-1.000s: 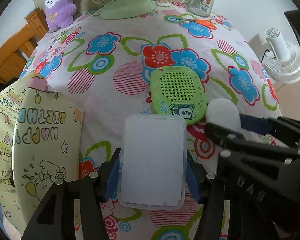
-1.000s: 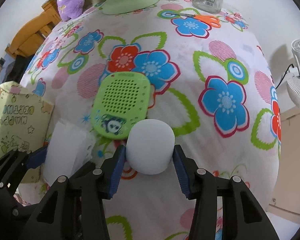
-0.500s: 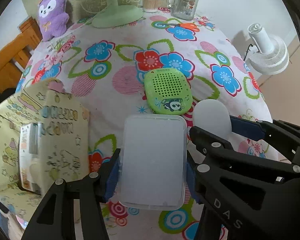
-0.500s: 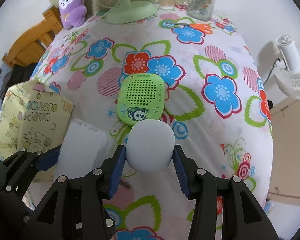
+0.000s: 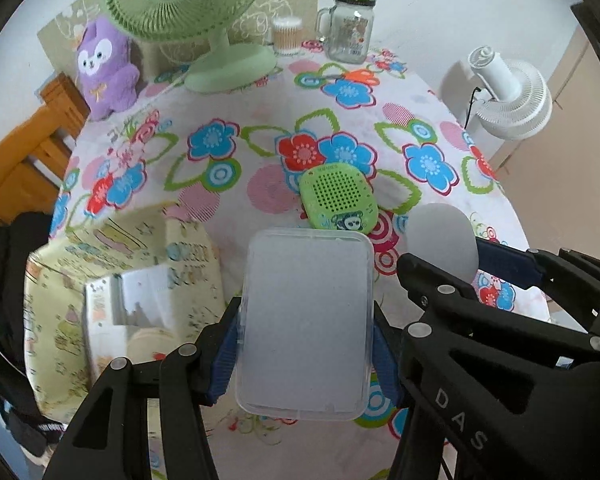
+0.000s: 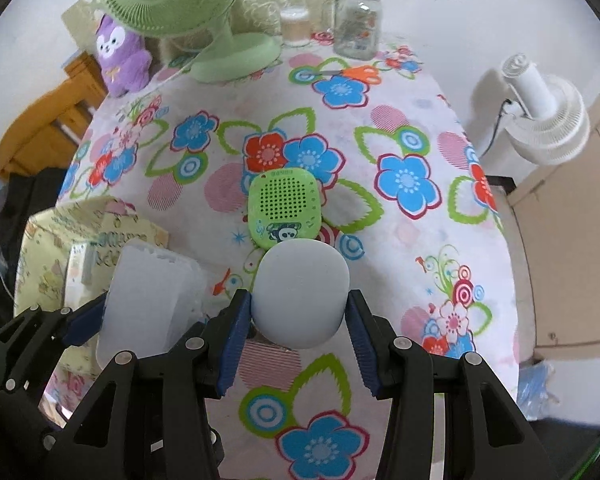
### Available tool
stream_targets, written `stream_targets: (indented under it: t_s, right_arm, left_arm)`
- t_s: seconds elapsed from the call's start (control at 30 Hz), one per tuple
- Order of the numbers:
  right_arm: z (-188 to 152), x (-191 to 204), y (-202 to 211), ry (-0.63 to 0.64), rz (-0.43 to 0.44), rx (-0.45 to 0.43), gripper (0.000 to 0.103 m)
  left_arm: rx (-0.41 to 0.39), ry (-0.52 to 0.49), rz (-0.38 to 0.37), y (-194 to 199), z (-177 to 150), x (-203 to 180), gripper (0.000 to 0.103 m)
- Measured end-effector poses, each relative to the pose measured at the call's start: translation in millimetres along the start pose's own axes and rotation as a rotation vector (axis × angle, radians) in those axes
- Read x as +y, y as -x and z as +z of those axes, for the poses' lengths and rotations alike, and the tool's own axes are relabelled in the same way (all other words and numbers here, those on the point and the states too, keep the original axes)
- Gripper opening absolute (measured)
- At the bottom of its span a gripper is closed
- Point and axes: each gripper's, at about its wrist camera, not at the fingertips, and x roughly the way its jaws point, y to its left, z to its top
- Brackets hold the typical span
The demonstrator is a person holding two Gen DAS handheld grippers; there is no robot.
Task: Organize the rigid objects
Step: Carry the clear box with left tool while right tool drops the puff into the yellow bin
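Plastic box point(image 5: 306, 320) clamped in your left gripper point(image 5: 306, 344), white rounded speaker point(image 6: 300, 292) pinched in your right gripper's point(image 6: 300, 320) jaws, both above the surface point(image 6: 420, 240).

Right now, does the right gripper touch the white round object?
Touching. In the right wrist view, both blue pads of the right gripper press against the sides of the white round object, with no gap on either side.

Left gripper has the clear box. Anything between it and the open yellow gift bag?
Nothing visible. The clear plastic box, clamped in the left gripper, hangs beside the yellow gift bag; the bag's mouth is open, with a carton already inside.
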Motion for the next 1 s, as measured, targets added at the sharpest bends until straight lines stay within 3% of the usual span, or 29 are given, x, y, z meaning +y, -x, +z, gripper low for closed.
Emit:
stream_targets:
  t_s: [0.63,1.0]
  right_arm:
    - [6,46,39,-0.004,-0.095,-0.105,0.051]
    - [10,94,33,0.019,-0.067,-0.104,0.051]
  left_arm:
    - [-0.086,-0.011,-0.016,38,0,39,0.060]
    - [-0.083,0.005,0.014,41,-9,84,0.060]
